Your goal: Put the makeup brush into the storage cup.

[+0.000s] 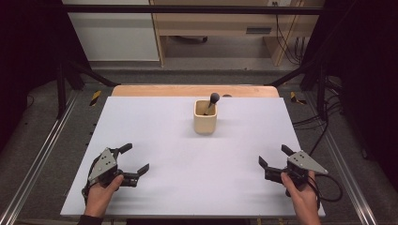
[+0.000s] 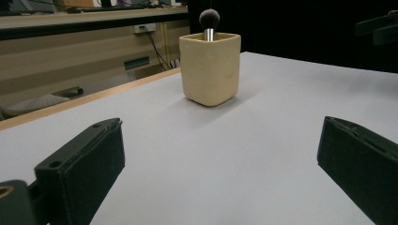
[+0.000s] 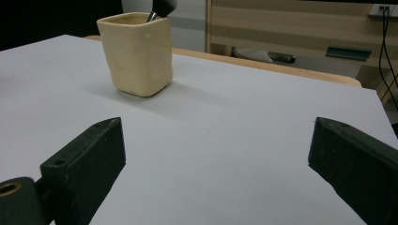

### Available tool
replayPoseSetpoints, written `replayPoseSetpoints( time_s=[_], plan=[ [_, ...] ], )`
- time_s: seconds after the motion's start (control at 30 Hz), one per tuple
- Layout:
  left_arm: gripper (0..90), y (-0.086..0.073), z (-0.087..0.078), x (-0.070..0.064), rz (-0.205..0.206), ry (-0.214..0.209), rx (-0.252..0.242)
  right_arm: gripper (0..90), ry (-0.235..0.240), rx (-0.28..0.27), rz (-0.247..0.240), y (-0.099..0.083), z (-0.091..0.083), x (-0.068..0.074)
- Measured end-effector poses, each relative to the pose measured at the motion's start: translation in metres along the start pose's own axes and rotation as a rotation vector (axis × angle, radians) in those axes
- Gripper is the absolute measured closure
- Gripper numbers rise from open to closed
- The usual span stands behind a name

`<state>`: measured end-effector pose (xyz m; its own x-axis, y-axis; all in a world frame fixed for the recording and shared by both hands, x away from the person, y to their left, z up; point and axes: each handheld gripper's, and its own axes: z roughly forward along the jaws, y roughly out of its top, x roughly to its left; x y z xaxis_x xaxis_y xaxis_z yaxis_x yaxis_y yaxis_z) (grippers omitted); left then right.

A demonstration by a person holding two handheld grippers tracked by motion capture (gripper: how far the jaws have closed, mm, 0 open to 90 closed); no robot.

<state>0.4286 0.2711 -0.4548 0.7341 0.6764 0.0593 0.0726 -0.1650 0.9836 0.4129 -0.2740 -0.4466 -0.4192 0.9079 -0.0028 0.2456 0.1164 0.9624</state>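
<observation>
A cream square cup stands upright toward the back middle of the white table. A brush with a dark round head leans inside it, head sticking out at the top. My left gripper rests low at the front left, open, nothing between its jaws. At the front right my right gripper is also open and empty. Both point toward the cup from well short of it.
A wooden strip edges the table's far side. Black frame posts stand at both sides, with cables on the floor at the right. A pale wooden desk stands behind.
</observation>
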Motion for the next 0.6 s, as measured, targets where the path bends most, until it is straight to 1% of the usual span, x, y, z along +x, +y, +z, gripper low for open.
replayPoseSetpoints(
  time_s=[0.07,0.1,0.13,0.33,0.43,0.47,0.6],
  plan=[
    [0.9,0.0,-0.001,0.001,-0.002,0.004,-0.005,4.6,0.002,-0.008,0.0,-0.001,0.001,0.0],
    [0.9,0.0,-0.001,0.001,-0.002,0.005,-0.006,4.7,0.005,-0.009,0.01,-0.002,0.001,0.001],
    [0.9,0.0,-0.002,0.001,-0.002,0.006,-0.006,4.7,0.006,-0.013,0.004,-0.002,0.002,0.001],
    [0.9,0.0,-0.003,0.002,-0.003,0.012,-0.01,4.6,0.014,-0.026,0.003,-0.003,0.005,0.004],
    [0.9,0.0,-0.004,0.002,0.001,0.011,-0.009,4.6,0.028,-0.041,-0.003,-0.004,0.007,0.005],
    [0.9,0.0,-0.004,0.002,0.0,0.011,-0.008,4.5,0.033,-0.043,0.002,-0.004,0.008,0.006],
    [0.9,0.0,-0.005,0.002,0.001,0.014,-0.01,4.2,0.056,-0.066,-0.021,-0.005,0.011,0.009]
  ],
)
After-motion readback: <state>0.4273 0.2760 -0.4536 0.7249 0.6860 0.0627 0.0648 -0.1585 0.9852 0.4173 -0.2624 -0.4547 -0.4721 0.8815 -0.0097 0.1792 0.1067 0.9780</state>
